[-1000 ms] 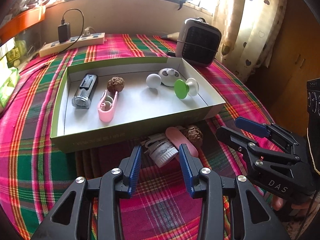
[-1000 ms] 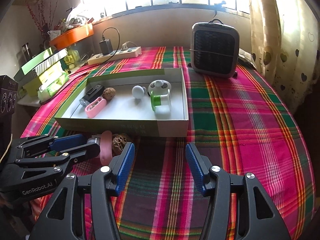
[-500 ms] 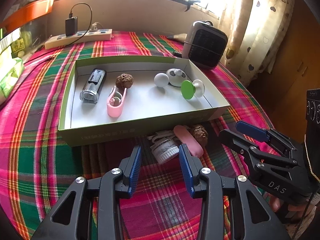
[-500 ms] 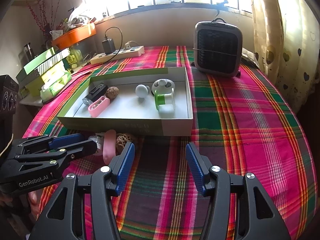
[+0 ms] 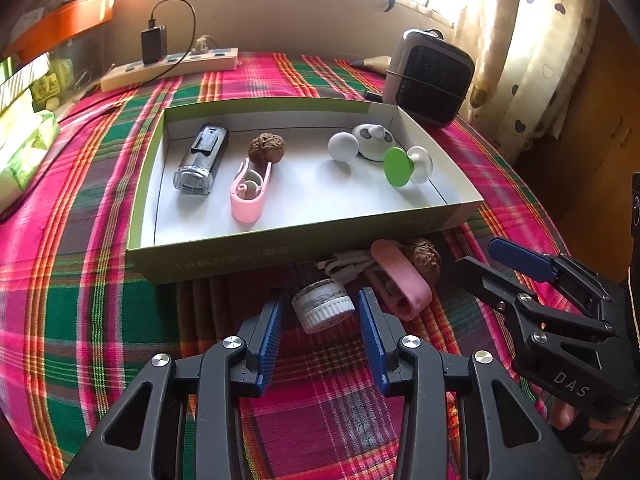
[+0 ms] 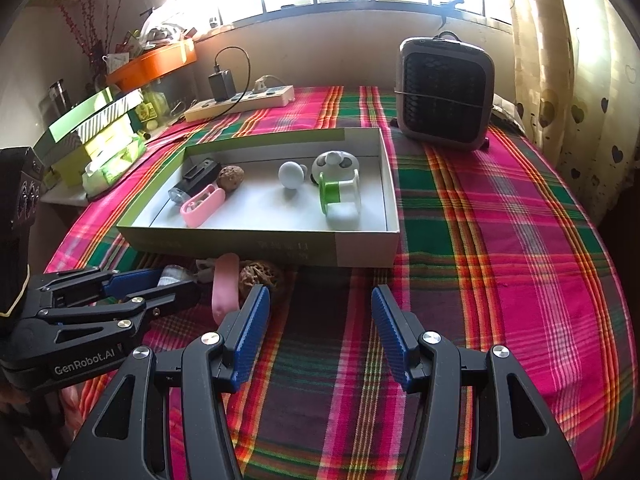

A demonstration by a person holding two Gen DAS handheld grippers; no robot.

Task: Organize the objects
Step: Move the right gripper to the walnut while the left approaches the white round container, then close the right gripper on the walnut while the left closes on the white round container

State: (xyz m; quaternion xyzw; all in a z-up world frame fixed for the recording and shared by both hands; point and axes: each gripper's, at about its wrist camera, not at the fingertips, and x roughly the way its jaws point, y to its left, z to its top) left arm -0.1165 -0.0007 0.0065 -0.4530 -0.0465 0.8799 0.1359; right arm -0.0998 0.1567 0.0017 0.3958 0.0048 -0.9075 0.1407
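A shallow green-and-white box (image 5: 280,248) (image 6: 360,250) lies on the plaid cloth. It holds a black flashlight (image 5: 202,158), a walnut (image 5: 267,147), a pink clip (image 5: 250,192), a white ball (image 5: 343,147), a white mouse-like gadget (image 5: 374,140) and a green-and-white spool (image 5: 404,166). In front of the box lie a small white jar (image 5: 324,308), a pink case (image 5: 402,276) (image 6: 225,284), a second walnut (image 5: 424,256) (image 6: 259,274) and a white cable (image 5: 348,266). My left gripper (image 5: 320,320) is open, its fingers either side of the jar, not touching. My right gripper (image 6: 316,320) is open and empty, just right of the walnut.
A small grey heater (image 6: 444,96) stands behind the box at the right. A power strip with a charger (image 6: 240,100) lies at the back. Green boxes (image 6: 96,128) are stacked at the left. Curtains hang at the right.
My left gripper has moved forward, so the jar now sits between its fingers. The right gripper has edged closer to the walnut. Both stayed open.
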